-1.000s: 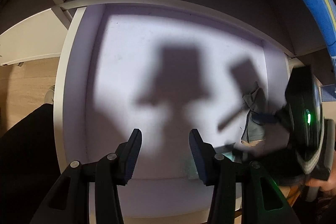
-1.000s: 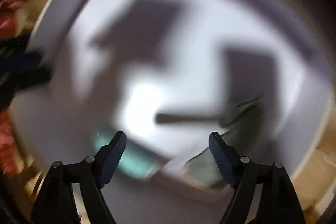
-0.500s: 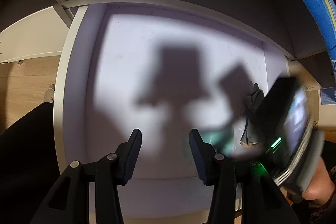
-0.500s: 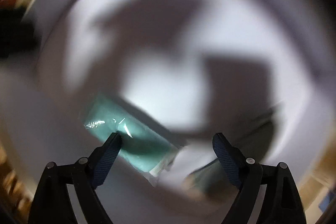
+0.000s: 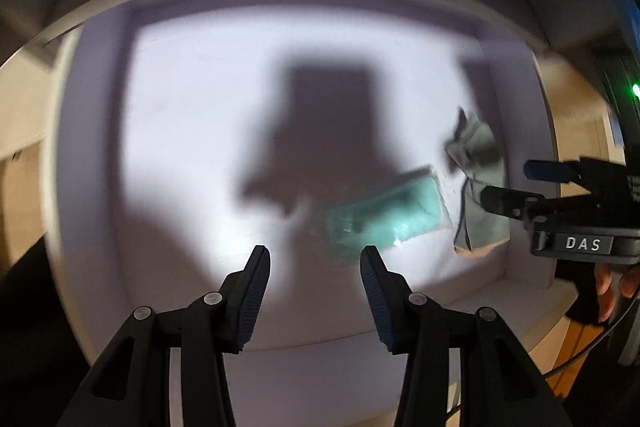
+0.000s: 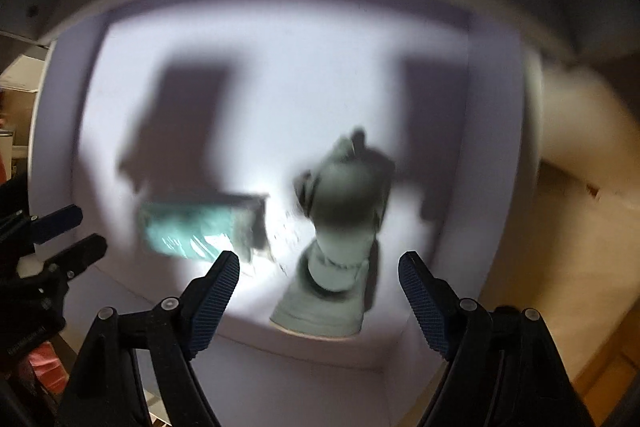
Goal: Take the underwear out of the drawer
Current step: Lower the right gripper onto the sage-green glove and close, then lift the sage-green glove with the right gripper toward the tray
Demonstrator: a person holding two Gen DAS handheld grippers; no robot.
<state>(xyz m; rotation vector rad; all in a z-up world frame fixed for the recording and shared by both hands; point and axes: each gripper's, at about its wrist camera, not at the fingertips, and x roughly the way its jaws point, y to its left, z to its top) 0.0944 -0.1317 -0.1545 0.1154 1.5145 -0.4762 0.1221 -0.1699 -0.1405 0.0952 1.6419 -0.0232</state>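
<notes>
- The underwear (image 6: 340, 239) is a soft grey-green crumpled bundle, blurred, lying in the open drawer (image 6: 496, 147) near its right wall and front edge.
- Just beside it lies a teal plastic-wrapped packet (image 6: 192, 227), apart from the cloth (its contents cannot be told).
- The right gripper (image 6: 320, 279) points down over the bundle; its jaws are closing, with nothing yet pressed between them.
- The left gripper (image 5: 314, 275) hangs with jaws part-spread and empty, over bare drawer floor beside the packet.
- Risk, as I judge it: a pinch may catch only a loose fold, so the cloth slips free, or the jaws may snag the packet.
</notes>
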